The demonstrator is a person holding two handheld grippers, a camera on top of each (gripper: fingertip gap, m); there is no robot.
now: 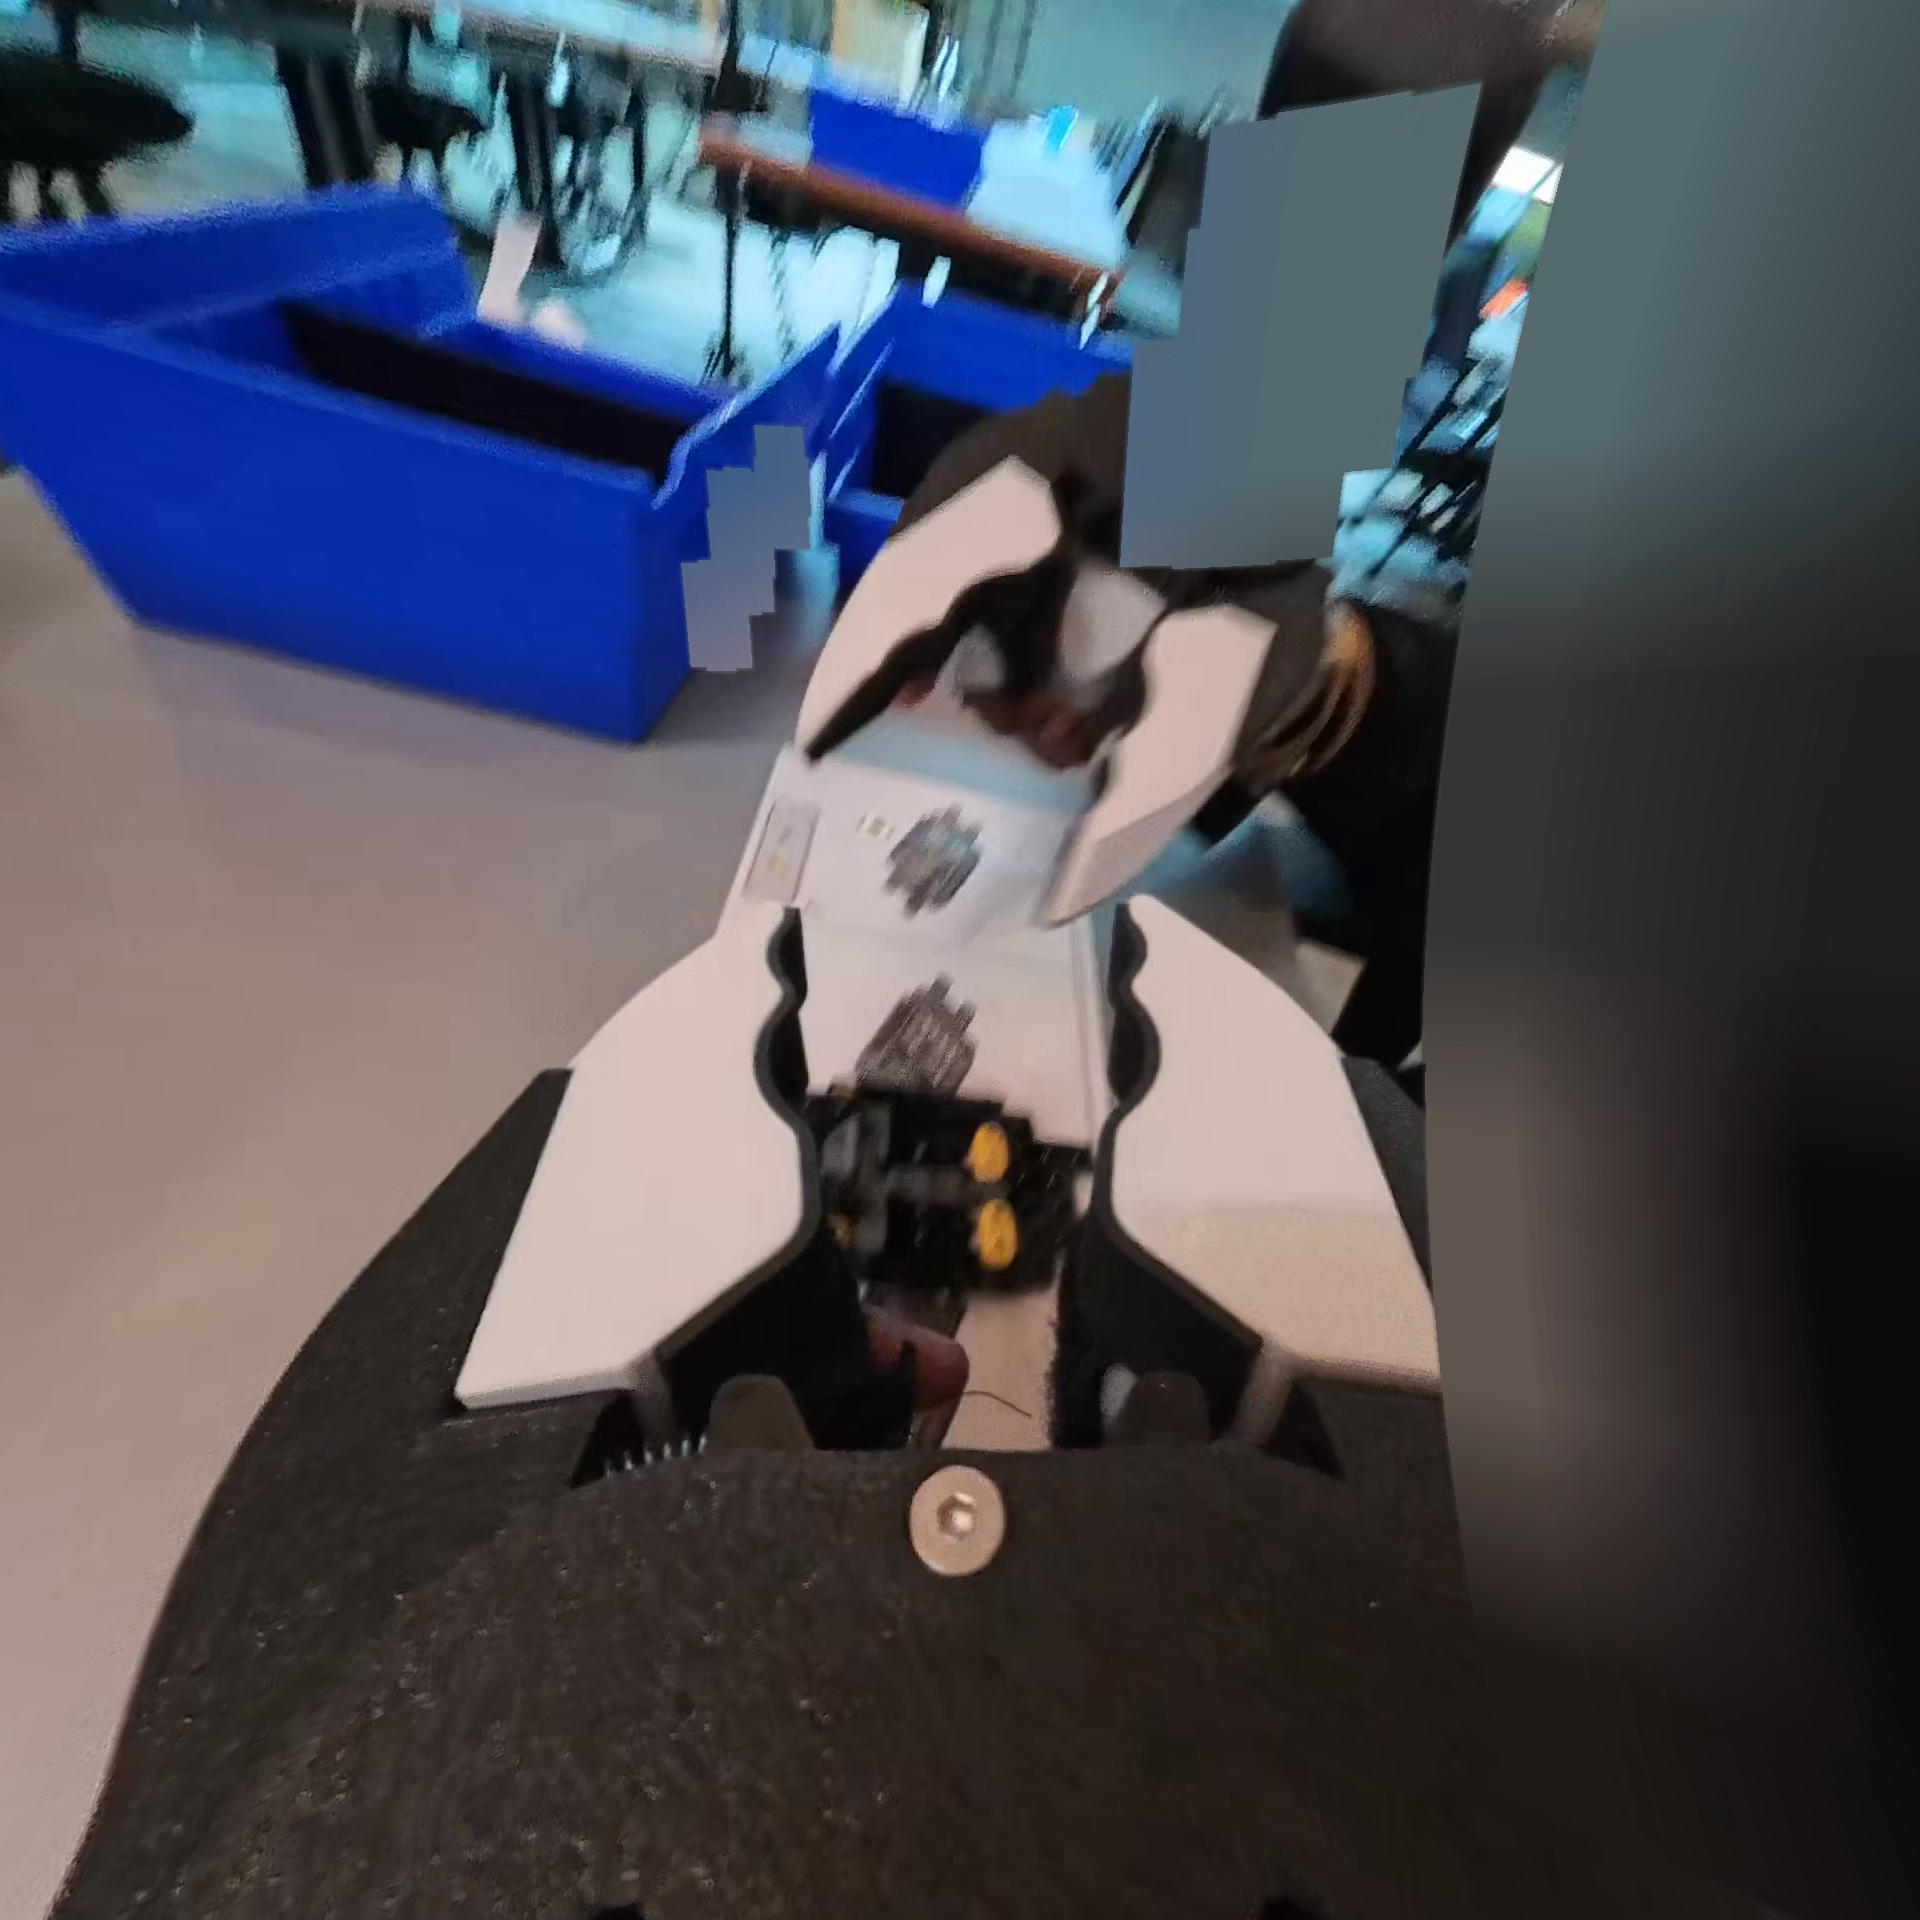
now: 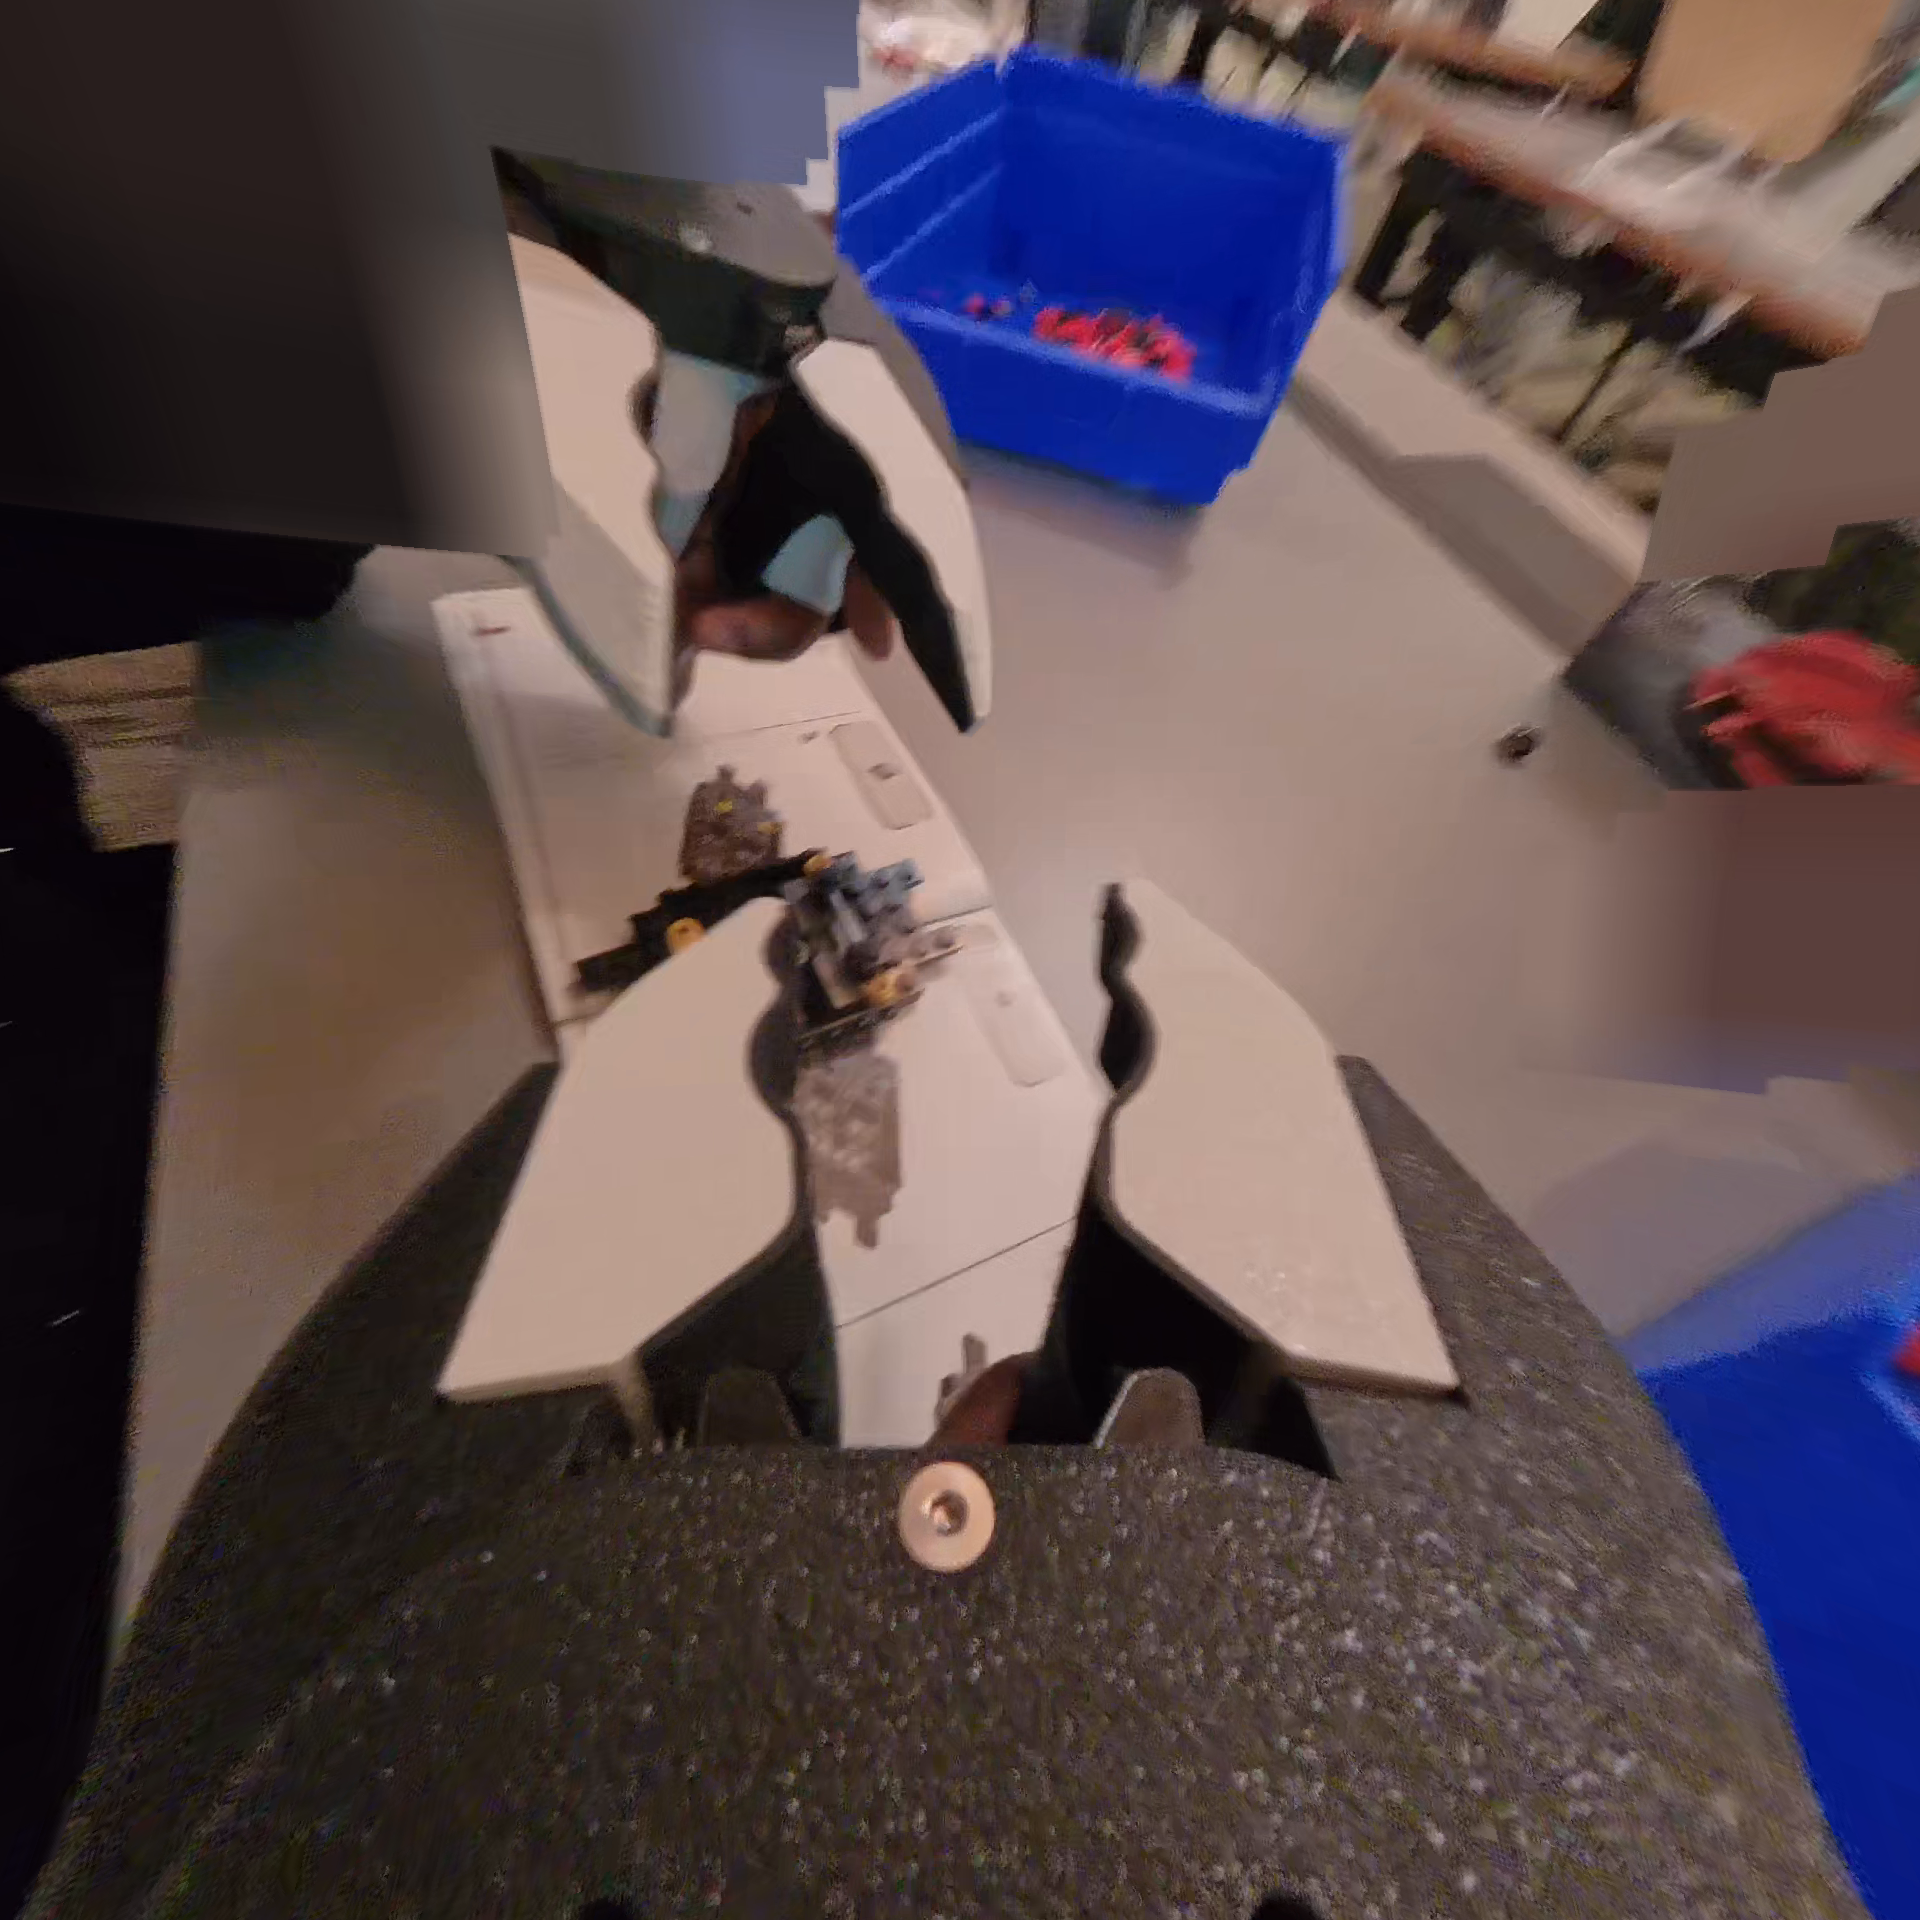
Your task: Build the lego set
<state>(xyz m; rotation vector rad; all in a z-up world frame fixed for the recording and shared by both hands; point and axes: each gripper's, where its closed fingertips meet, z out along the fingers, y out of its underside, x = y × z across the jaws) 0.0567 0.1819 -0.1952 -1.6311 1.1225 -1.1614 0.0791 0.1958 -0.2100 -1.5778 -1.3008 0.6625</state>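
A small black Lego assembly (image 1: 935, 1195) with yellow pins lies on an open instruction booklet (image 1: 935, 862) on the grey table. In the left wrist view it shows down between the fingers of my left gripper (image 1: 961, 920), which is open above it. My right gripper (image 1: 935, 831) faces it from the far side, open and empty. In the right wrist view the assembly (image 2: 821, 935), with grey-blue parts, lies on the booklet (image 2: 603, 790) by the left fingertip of my right gripper (image 2: 940, 904). The left gripper (image 2: 816, 717) hovers open beyond it.
A blue bin (image 2: 1081, 436) holding red pieces (image 2: 1122, 338) stands at the back of the table. A large blue bin (image 1: 364, 520) and a second one (image 1: 966, 343) stand behind the booklet. Another blue bin (image 2: 1787, 1507) is at my right. A red and grey object (image 2: 1818, 707) lies far right. My left and right fingertips are right by each other.
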